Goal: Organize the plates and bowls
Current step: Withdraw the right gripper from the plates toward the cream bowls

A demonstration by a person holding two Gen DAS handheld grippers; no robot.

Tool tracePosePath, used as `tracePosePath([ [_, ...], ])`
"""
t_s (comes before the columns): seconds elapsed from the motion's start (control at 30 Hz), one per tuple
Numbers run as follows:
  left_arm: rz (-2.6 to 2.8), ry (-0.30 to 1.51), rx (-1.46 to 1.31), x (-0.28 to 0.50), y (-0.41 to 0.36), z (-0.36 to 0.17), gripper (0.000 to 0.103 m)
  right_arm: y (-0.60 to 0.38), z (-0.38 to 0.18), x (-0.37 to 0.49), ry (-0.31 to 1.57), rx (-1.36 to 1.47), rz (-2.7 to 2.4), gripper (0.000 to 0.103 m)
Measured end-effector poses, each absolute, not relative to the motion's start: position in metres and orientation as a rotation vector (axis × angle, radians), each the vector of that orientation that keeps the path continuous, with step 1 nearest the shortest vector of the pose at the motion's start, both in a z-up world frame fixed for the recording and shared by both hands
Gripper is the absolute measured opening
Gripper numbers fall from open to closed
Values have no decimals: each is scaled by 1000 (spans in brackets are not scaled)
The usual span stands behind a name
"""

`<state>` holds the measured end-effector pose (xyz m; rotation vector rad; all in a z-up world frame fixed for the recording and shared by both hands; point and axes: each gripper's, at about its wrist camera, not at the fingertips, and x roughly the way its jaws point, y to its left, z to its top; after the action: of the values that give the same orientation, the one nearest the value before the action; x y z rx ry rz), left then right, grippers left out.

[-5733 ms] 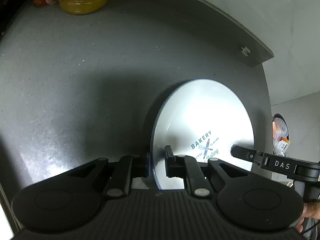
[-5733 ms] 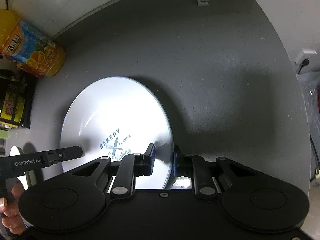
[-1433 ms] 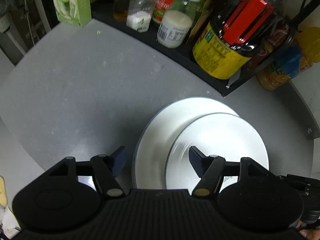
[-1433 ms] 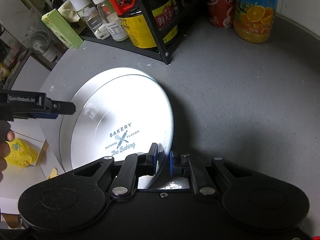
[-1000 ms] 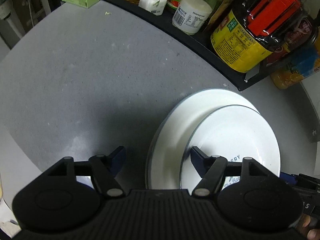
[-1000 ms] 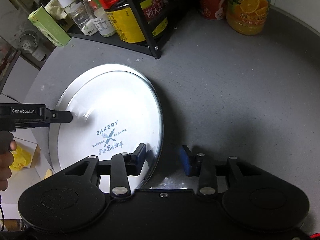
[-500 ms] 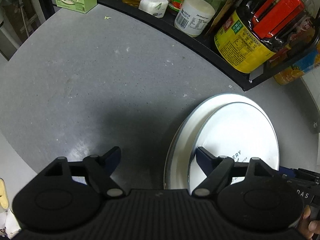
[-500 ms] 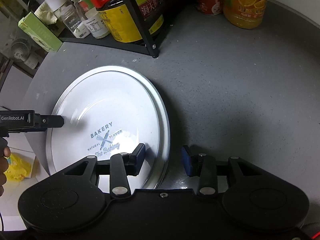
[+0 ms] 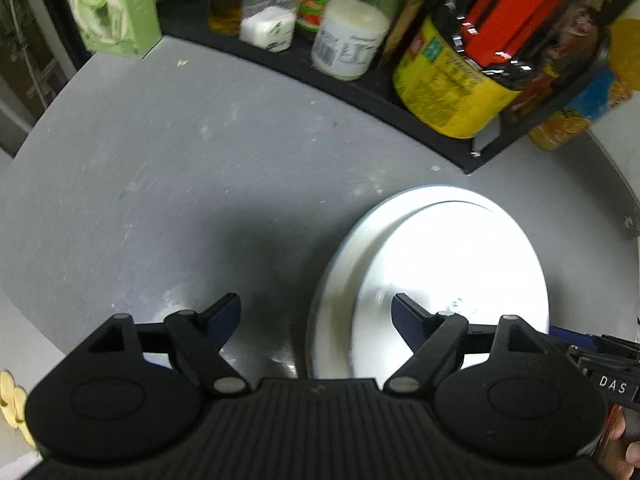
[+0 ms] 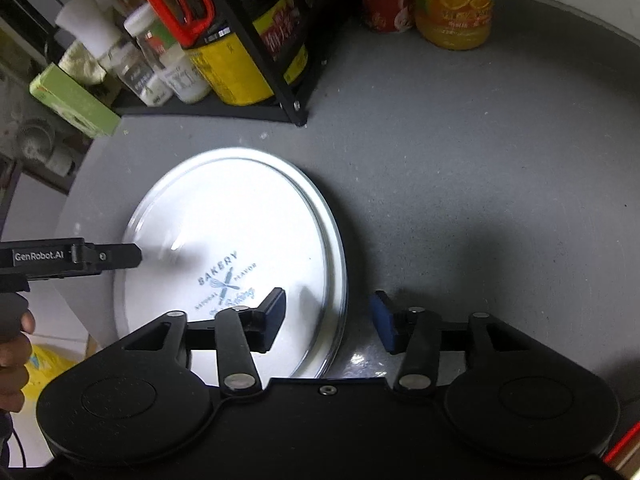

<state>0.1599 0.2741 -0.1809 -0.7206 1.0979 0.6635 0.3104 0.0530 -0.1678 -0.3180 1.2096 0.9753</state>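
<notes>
I see the white printed bakery plate point(image 10: 240, 248) stacked on a larger white plate point(image 9: 336, 264) on the grey round countertop point(image 10: 460, 168), before the black metal condiment rack point(image 10: 256, 112).

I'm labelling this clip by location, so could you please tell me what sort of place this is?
Most likely a home kitchen counter. A black rack holds condiment jars and a yellow-labelled sauce bottle, an orange drink bottle stands beside it, and two stacked white plates sit on the grey countertop.
</notes>
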Motion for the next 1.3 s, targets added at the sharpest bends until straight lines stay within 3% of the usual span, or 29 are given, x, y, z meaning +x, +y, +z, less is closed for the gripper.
tracePosePath([
  [0.23,666,1046,-666,169,254,-158,82,36,-142,309,1138,-273,993,90],
  [0.37,666,1018,-640,174,231,-142,86,17,-125,308,1094,-237,1006,98],
  [0.53,675,992,-633,177,198,-125,88,-17,-106,309,1036,-161,1018,103],
  [1.3,550,951,-541,219,65,-82,88,-156,-83,329,939,-48,935,103],
])
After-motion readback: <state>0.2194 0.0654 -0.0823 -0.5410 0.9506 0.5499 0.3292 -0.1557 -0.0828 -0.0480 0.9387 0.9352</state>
